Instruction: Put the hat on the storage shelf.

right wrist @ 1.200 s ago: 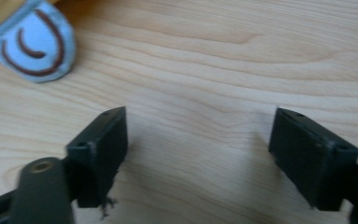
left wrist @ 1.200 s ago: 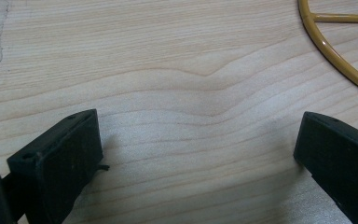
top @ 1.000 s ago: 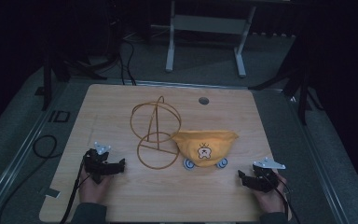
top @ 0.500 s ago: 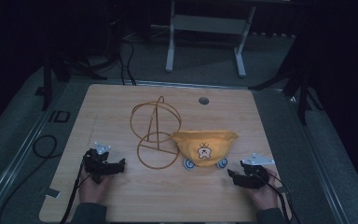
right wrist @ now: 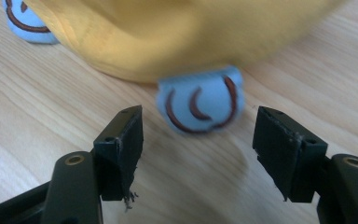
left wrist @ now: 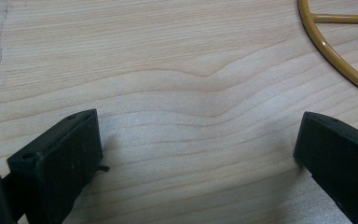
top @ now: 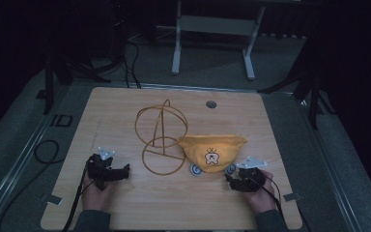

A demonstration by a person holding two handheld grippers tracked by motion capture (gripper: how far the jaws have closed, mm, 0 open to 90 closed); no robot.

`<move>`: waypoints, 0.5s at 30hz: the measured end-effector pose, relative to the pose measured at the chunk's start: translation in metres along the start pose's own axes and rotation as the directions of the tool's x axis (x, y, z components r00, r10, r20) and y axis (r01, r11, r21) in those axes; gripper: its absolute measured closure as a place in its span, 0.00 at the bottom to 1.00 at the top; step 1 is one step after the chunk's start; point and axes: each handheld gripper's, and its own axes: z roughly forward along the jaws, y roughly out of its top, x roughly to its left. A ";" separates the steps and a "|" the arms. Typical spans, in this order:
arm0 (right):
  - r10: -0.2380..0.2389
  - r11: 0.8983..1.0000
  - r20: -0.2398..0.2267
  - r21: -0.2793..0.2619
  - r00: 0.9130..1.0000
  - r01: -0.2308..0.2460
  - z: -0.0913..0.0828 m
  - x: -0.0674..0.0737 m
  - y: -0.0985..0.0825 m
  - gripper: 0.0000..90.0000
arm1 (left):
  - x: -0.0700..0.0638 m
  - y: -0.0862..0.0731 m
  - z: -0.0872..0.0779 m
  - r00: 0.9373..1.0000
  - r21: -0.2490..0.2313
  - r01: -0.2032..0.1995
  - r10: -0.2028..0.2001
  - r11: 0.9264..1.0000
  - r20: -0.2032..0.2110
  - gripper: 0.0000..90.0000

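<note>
Right tool (top: pixel 230 179) nearer yellow hat (top: pixel 213 147)

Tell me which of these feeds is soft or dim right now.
High view: dim, surroundings nearly black, but the light wooden table reads fine. Left gripper view: bright and sharp on the wood grain. Right gripper view: the yellow fabric hat and its pale blue round ear are smeared; the right gripper stays crisp.

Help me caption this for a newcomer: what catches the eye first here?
The yellow fabric hat with a small cartoon face lies right of centre on the wooden table, pale blue ear pieces peeking from under it. Beside it stands a gold wire stand. The right gripper is open toward one ear piece.
</note>
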 end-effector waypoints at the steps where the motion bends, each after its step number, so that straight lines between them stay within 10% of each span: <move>1: -0.011 1.000 0.005 0.002 1.000 0.011 0.002 0.003 0.002 0.37 | 0.000 0.000 0.000 1.000 0.000 0.000 0.000 1.000 0.000 0.01; 15: 0.023 1.000 -0.008 0.010 1.000 -0.023 0.009 0.004 0.008 0.54 | 0.000 0.000 0.000 1.000 -0.001 0.002 -0.002 1.000 0.000 0.01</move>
